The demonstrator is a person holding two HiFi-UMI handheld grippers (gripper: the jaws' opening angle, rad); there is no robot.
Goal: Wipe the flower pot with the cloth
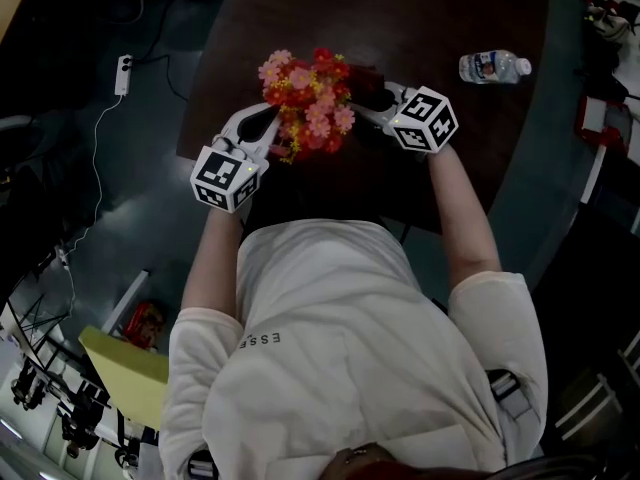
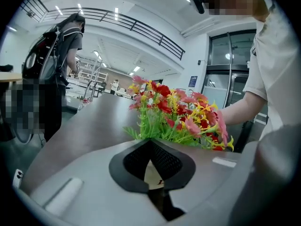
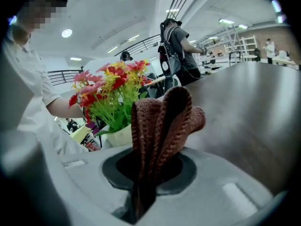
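The flowers (image 1: 306, 103) were red, pink and yellow over green leaves, the pot (image 3: 120, 134) cream. The cloth (image 3: 162, 121) was brown with a ribbed knit. The table (image 1: 400, 28) was dark brown. The 2 cubes (image 1: 225, 178) bore black-and-white squares.

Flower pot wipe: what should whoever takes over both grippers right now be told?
Left gripper: jaws closed, apparently on the rim of the pale flower pot, which stands on the dark table.
Right gripper: jaws shut on the brown knitted cloth, bunched upright, beside the pot and its flowers.
Done: pot held, cloth in hand. Whether any wiping has happened cannot be told.
Left: bring the cloth onto the pot wall and wipe around it.
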